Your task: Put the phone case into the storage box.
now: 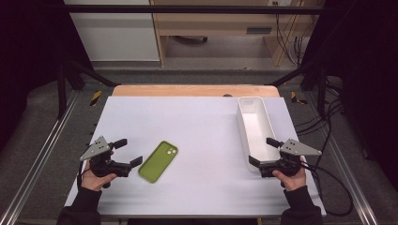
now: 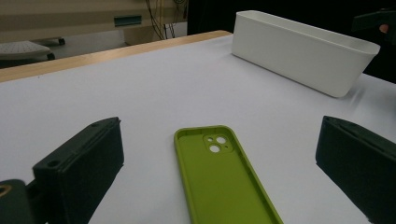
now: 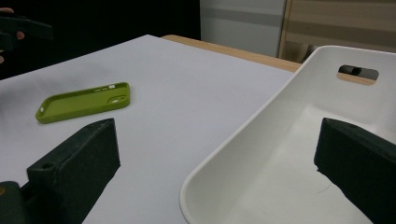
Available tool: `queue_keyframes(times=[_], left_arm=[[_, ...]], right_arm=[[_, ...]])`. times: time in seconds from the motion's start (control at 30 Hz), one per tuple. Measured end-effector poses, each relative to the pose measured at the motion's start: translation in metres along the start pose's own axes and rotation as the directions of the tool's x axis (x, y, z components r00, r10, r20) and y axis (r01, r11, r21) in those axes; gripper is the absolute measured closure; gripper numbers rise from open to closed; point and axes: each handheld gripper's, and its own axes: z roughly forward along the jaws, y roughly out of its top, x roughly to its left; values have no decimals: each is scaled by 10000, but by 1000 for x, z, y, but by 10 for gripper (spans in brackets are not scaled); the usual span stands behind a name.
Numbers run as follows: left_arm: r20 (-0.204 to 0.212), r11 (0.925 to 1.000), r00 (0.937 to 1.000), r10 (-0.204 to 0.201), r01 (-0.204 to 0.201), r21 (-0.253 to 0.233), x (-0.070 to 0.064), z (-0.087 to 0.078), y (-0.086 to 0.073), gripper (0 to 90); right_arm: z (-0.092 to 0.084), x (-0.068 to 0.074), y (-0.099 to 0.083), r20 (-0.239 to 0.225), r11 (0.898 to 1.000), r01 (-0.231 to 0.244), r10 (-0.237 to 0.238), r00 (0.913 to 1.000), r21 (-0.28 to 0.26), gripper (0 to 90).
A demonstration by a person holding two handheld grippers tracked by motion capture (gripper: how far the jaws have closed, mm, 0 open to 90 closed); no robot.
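Jaws on both sides are spread wide with nothing in them: our left gripper [image 1: 127, 151] sits just beside the green phone case [image 1: 158, 161], which lies flat, inside up, on the white tabletop [image 1: 202, 126], and our right gripper [image 1: 263, 152] hovers at the near end of the white bin [image 1: 255, 123]
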Motion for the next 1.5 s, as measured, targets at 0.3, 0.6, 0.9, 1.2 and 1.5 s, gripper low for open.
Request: queue_keyframes(times=[0.3, 0.6, 0.9, 1.2, 1.5], left_arm=[[-25, 10000, 10000, 34, -34, 14, -1, -1, 1, 6], [-78, 9999, 10000, 58, -56, 154, -3, 2, 6, 6], [-184, 9990, 9998, -3, 11, 444, -5, 7, 14, 5], [-243, 9983, 9997, 23, -8, 586, -5, 12, 24, 5], [-319, 9959, 9990, 302, -273, 860, -8, 22, 31, 5]], right_arm=[[-2, -1, 1, 9, 10000, -8, 8, 10000, -92, 6], [-3, -1, 1, 23, 9999, 12, -12, 10000, -116, 5], [-5, -1, 2, 60, 9999, 16, -15, 10000, -122, 6], [-7, -1, 3, 114, 9999, 17, -15, 9999, -160, 5], [-6, -1, 3, 106, 9999, 55, -53, 9999, -139, 6]])
